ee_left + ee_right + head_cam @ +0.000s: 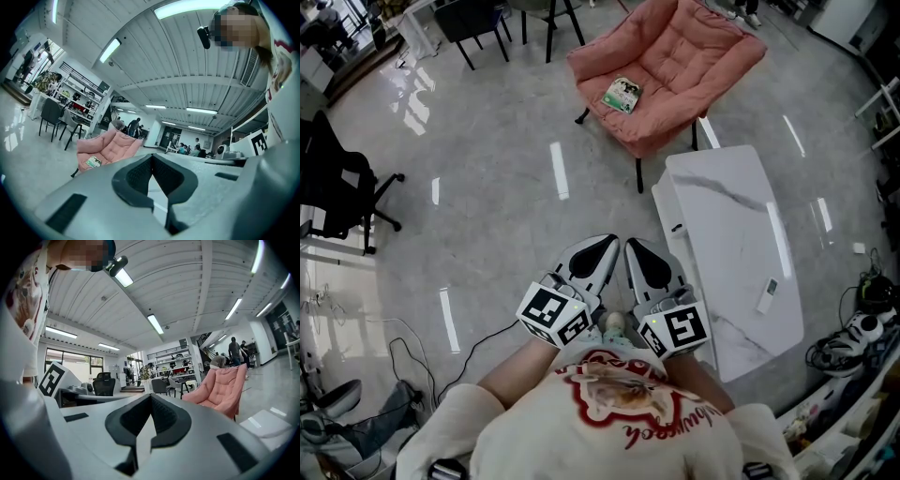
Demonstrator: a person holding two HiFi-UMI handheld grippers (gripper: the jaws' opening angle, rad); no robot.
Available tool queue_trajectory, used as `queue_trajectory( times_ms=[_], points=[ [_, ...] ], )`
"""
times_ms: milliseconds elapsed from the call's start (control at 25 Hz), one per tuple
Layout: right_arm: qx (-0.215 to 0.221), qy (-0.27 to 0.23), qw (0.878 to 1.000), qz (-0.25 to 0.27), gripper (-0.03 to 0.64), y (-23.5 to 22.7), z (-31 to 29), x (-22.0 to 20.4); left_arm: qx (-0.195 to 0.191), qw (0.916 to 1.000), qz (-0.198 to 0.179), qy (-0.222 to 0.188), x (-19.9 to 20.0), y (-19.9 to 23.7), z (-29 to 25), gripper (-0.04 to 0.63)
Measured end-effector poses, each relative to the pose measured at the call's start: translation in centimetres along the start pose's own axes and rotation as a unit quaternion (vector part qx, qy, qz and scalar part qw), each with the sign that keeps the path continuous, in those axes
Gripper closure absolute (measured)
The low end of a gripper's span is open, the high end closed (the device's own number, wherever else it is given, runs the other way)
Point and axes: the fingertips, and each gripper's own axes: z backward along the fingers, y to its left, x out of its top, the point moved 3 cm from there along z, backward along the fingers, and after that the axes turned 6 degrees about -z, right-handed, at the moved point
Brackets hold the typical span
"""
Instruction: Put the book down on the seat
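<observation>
The book (622, 95) lies flat on the pink chair (694, 66), on the front left part of its seat cushion, close to the front edge. In the head view the chair stands at about 12 o'clock from the two grippers, well apart from them across the grey floor (506, 216). The left gripper (602, 244) and the right gripper (636, 247) are held side by side just in front of the person's chest, tips close together and both aimed toward 12 o'clock. Each gripper's own view shows its dark pads pressed together along a closed seam with nothing caught between them, so both tools are clenched and empty. In the left gripper view the chair sits at about 10 o'clock of the jaw tips, with the book visible on its cushion. In the right gripper view the chair appears between 2 and 3 o'clock. A white table (731, 225) stands at roughly 2 o'clock of the grippers, just beside the right one, with a small remote (767, 295) near its right edge. A black office chair (333, 183) is at 9 o'clock, well apart.
</observation>
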Motion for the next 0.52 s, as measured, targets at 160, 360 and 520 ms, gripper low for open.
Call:
queue_trajectory(
  times_ms=[160,360,520],
  points=[
    [-0.001,0.002,1.000,-0.001,0.618,0.40,-0.30,-0.22,0.000,1.0000,0.003,-0.002,0.03,0.37,0.39,0.592],
    [0.001,0.004,1.000,0.000,0.618,0.64,-0.26,-0.27,-0.001,1.0000,0.004,-0.004,0.16,0.28,0.48,0.592],
    [-0.001,0.003,1.000,0.000,0.618,0.53,-0.27,-0.20,-0.003,1.0000,0.003,-0.005,0.20,0.28,0.44,0.591]
  ],
)
